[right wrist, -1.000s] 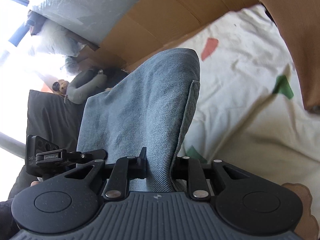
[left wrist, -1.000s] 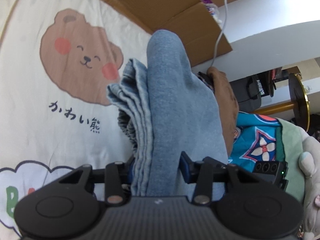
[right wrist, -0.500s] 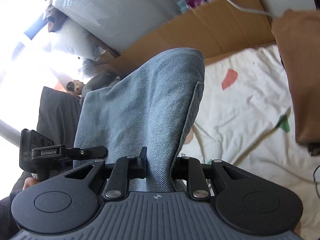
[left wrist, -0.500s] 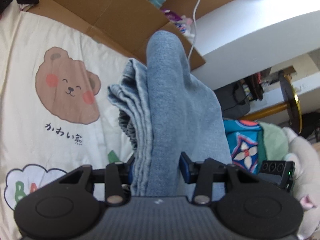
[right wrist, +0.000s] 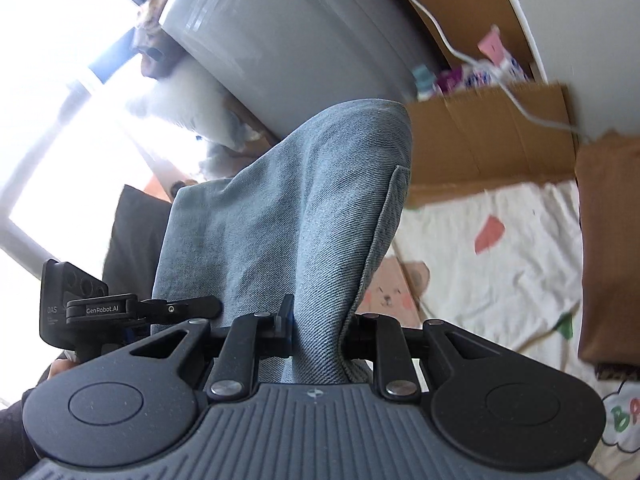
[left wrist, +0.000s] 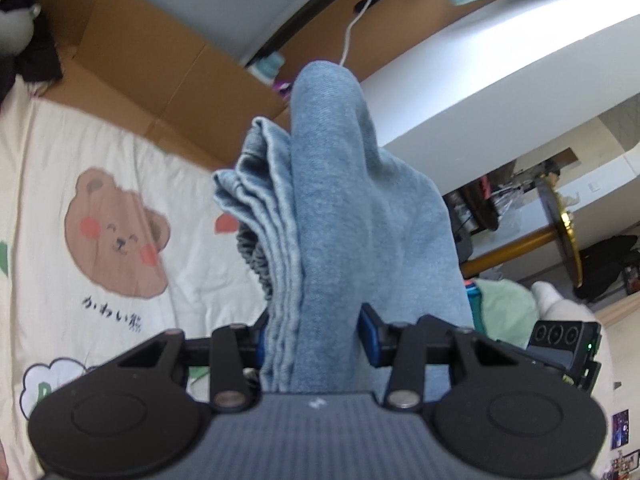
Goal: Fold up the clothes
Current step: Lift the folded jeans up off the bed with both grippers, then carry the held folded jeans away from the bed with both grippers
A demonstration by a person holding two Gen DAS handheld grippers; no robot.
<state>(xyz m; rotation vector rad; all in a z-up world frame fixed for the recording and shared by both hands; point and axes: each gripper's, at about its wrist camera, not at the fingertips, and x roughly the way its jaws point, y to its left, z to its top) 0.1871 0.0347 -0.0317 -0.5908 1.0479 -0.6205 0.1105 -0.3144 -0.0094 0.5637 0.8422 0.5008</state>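
A light blue denim garment [left wrist: 340,216] hangs folded in several layers above the cream bear-print sheet [left wrist: 80,184]. My left gripper [left wrist: 314,344] is shut on one end of it, the cloth bunched between its blue pads. In the right wrist view the same denim garment [right wrist: 288,216] rises in a broad fold, and my right gripper [right wrist: 318,330] is shut on it too. The other gripper [right wrist: 76,308] shows at the left of that view, close beside the cloth. Both ends are held up off the sheet.
Cardboard panels [left wrist: 132,64] line the far edge of the sheet. A brown folded garment [right wrist: 608,248] lies at the right on the sheet. A white cable [right wrist: 472,60], a grey appliance [right wrist: 288,40], a white wall [left wrist: 500,72] and a gold-rimmed table [left wrist: 560,232] stand beyond.
Both grippers have lifted and tilted upward with the denim; the sheet and bear print have dropped lower in view and more of the wall, cardboard and appliance shows.
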